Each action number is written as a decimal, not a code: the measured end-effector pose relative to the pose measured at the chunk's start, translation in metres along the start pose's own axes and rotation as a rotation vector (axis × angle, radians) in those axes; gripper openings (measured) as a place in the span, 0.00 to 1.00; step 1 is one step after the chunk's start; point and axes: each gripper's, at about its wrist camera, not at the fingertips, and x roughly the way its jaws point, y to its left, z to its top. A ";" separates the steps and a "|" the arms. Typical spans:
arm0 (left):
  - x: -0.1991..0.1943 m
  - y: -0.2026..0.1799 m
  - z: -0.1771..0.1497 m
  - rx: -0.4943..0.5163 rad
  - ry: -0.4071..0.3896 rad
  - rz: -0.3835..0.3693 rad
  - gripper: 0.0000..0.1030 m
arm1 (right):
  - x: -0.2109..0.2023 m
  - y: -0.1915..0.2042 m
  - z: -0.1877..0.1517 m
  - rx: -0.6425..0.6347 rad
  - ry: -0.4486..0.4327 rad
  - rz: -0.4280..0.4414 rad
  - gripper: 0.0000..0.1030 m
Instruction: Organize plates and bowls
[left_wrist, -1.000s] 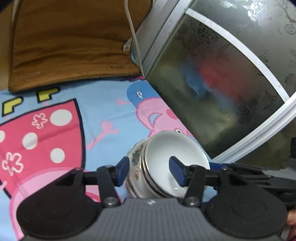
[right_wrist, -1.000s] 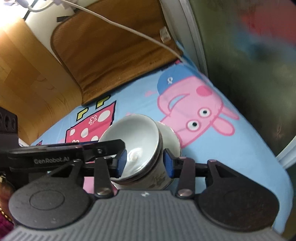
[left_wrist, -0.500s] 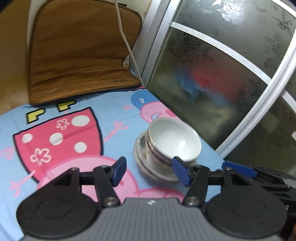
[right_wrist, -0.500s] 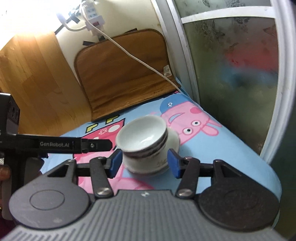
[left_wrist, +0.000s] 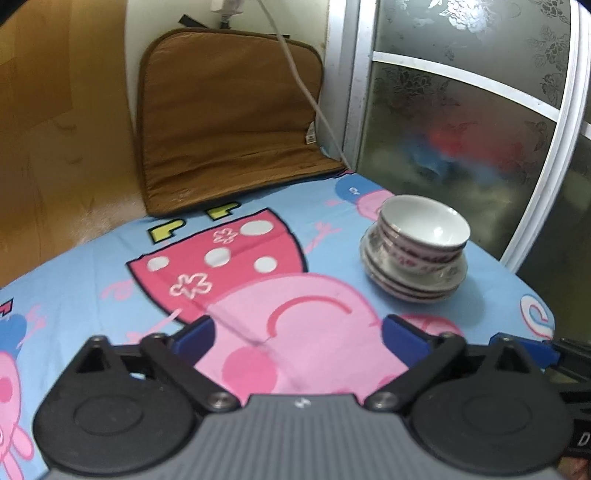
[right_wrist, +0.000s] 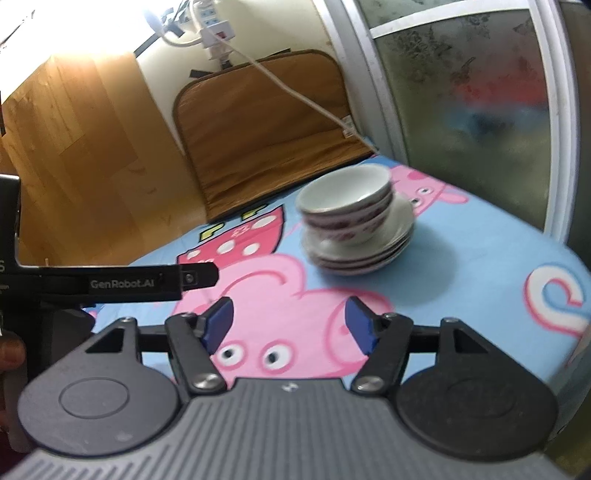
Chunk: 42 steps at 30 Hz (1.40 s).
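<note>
Bowls (left_wrist: 424, 229) nested on stacked plates (left_wrist: 413, 277) sit on the cartoon-print blue cloth (left_wrist: 92, 280), apart from both tools. Nearest the lens, the left gripper (left_wrist: 297, 334) has its jaws spreading wide with only cloth showing between them; the right gripper (right_wrist: 287, 325) is also opening, nothing between its blue pads. Beyond the stack (toward the frosted glass door (left_wrist: 461, 122)) a brown cushion (left_wrist: 229, 122) leans against the wall, a white cable (right_wrist: 295, 92) draped over it.
</note>
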 end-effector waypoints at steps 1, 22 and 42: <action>-0.002 0.002 -0.003 -0.001 -0.001 0.006 1.00 | 0.000 0.004 -0.002 -0.001 0.004 0.002 0.67; 0.002 0.016 -0.016 0.097 0.043 -0.052 1.00 | -0.019 0.039 -0.029 0.035 -0.014 -0.179 0.68; -0.022 0.033 -0.015 0.072 -0.095 -0.059 1.00 | -0.016 0.046 -0.028 0.127 -0.164 -0.273 0.80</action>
